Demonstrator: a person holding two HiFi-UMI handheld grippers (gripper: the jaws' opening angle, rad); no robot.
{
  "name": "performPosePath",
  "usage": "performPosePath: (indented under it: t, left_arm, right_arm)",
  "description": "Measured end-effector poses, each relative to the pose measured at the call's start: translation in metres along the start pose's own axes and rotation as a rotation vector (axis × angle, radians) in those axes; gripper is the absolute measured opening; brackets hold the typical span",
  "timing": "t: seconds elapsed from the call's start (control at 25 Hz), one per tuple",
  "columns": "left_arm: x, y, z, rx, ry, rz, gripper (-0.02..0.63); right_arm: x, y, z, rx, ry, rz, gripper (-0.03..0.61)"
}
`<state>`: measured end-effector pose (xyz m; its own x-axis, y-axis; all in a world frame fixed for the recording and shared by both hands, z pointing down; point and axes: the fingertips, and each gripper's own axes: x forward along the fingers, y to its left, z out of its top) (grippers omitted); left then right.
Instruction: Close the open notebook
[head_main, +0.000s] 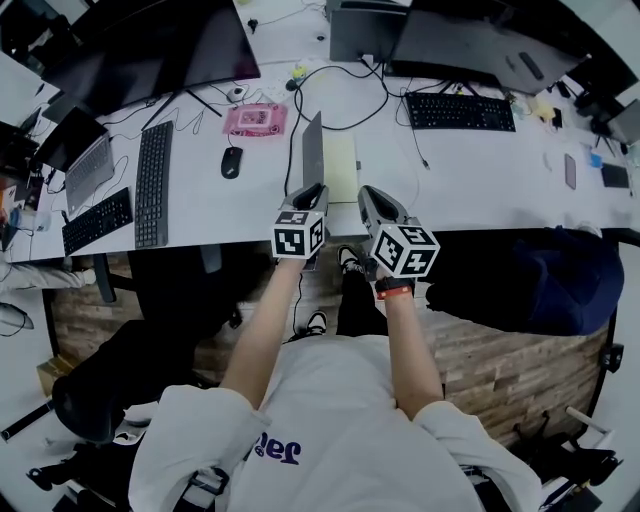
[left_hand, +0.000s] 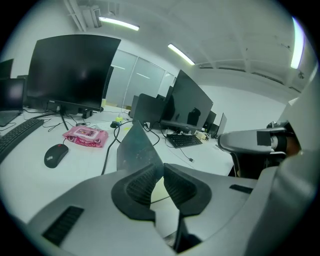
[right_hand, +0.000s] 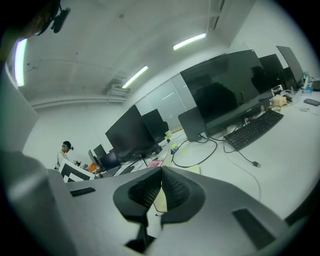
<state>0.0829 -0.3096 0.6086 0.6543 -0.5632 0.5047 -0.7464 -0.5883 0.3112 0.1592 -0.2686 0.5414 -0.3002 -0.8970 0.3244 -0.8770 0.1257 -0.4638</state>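
At the left of the table (head_main: 480, 190) lie a laptop (head_main: 85, 165) and two black keyboards (head_main: 153, 185), under a big dark monitor (head_main: 150, 50). More to the middle are a black mouse (head_main: 231, 161) and a pink packet (head_main: 255, 119); both are well apart from the notebook (head_main: 340, 168).

The notebook lies near the table's front edge, in the middle. Its dark cover (left_hand: 136, 147) stands up, tilted, on the left side of the pale yellow pages. A black cable (head_main: 300, 100) runs just behind it.

The left claw (head_main: 312, 190) is directly at the cover. Its pads (left_hand: 142, 182) stand a little apart, with a narrow gap. The cover's edge comes to the tips, but I cannot tell if it touches them.

The right claw (head_main: 368, 192) is just beside the pages, on their right. Its pads (right_hand: 175, 190) are pressed together with nothing between them.

To the right the table is bare until another keyboard (head_main: 458, 110) and a phone (head_main: 570, 170) far at the back, so there is free room. Below the front edge is a dark blue rounded thing (head_main: 545, 280); it is hard to make out.
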Motion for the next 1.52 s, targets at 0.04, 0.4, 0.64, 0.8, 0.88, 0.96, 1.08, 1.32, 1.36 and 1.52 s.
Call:
performPosePath:
  t: [0.04, 0.4, 0.64, 0.8, 0.88, 0.96, 1.08, 1.32, 1.36, 1.52]
  left_arm:
    - [0.003, -0.003, -0.001, 0.007, 0.006, 0.0, 0.061]
    - [0.021, -0.019, -0.009, 0.083, 0.039, 0.01, 0.064]
    - [0.035, -0.028, -0.016, 0.154, 0.066, 0.028, 0.067]
    - [0.046, -0.035, -0.024, 0.192, 0.095, 0.034, 0.071]
    - [0.052, -0.037, -0.029, 0.211, 0.113, 0.037, 0.071]
    - [0.059, -0.04, -0.035, 0.245, 0.133, 0.046, 0.072]
    - [0.068, -0.043, -0.043, 0.307, 0.158, 0.071, 0.072]
    - [0.085, -0.045, -0.058, 0.363, 0.204, 0.085, 0.078]
    - [0.087, -0.046, -0.06, 0.371, 0.212, 0.086, 0.079]
    - [0.099, -0.046, -0.073, 0.406, 0.248, 0.09, 0.083]
  right_arm:
    - [-0.002, -0.003, 0.001, 0.002, -0.003, -0.004, 0.015]
    - [-0.009, -0.02, 0.003, 0.024, -0.01, -0.024, 0.015]
    - [-0.013, -0.034, -0.001, 0.038, -0.006, -0.042, 0.015]
    - [-0.016, -0.045, 0.0, 0.063, -0.01, -0.049, 0.015]
    - [-0.017, -0.05, 0.0, 0.078, -0.013, -0.053, 0.015]
    - [-0.018, -0.056, -0.001, 0.083, -0.013, -0.06, 0.015]
    - [-0.02, -0.062, -0.005, 0.089, -0.008, -0.071, 0.015]
    - [-0.025, -0.075, -0.01, 0.099, 0.002, -0.092, 0.015]
    - [-0.026, -0.077, -0.012, 0.103, 0.004, -0.098, 0.015]
    - [-0.03, -0.087, -0.019, 0.117, 0.013, -0.113, 0.015]
